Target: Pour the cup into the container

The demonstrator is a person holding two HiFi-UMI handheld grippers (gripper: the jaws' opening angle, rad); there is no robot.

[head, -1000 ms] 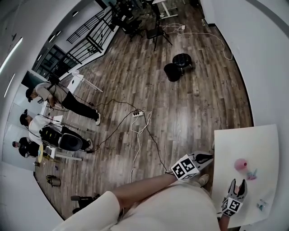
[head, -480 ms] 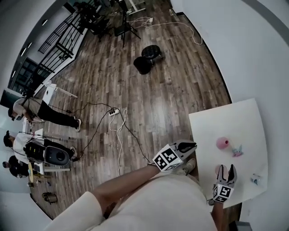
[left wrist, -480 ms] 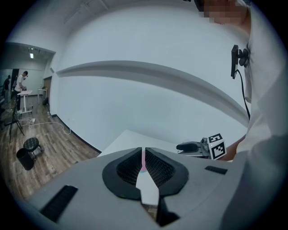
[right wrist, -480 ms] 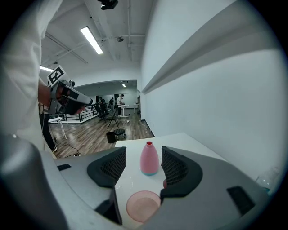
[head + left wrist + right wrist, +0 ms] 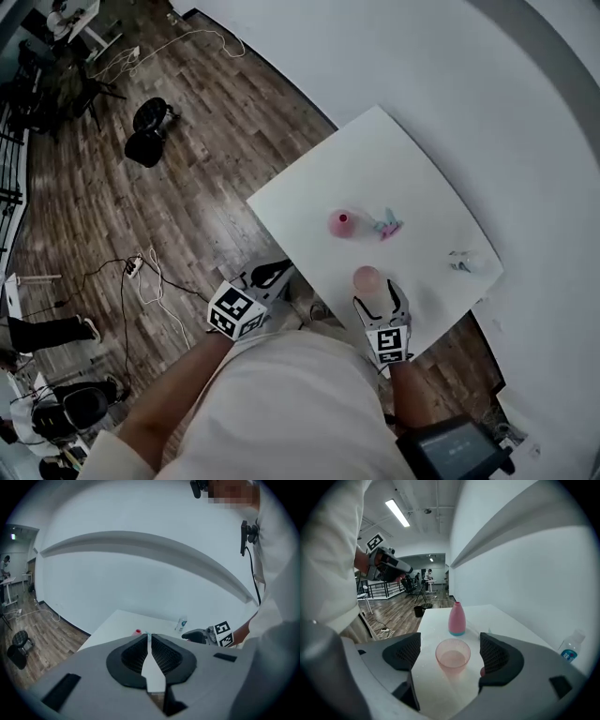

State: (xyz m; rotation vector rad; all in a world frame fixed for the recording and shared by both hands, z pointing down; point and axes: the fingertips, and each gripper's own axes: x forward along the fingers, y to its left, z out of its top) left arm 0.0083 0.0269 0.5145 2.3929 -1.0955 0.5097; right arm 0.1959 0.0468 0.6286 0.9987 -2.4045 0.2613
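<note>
A translucent pink cup [image 5: 453, 654] stands upright on the white table [image 5: 412, 187], near its front edge. My right gripper [image 5: 451, 641] straddles the cup; its jaws have just been opening, and the pads now stand clear of the cup on both sides. From the head view, the right gripper [image 5: 381, 291] sits just behind the cup [image 5: 367, 278]. The container, a pink vase [image 5: 457, 618] with a teal base, stands farther in on the table [image 5: 341, 223]. My left gripper [image 5: 269, 276] is shut and empty, off the table's left edge.
A small teal object [image 5: 386, 225] lies just right of the vase. A small plastic bottle [image 5: 459, 262] stands near the table's right edge. White walls [image 5: 154, 578] bound the table's far sides. Wooden floor with cables [image 5: 141, 267] lies to the left.
The head view has swung from the floor to over the table. Both grippers have shifted with it. The right jaws now stand wider apart around the cup.
</note>
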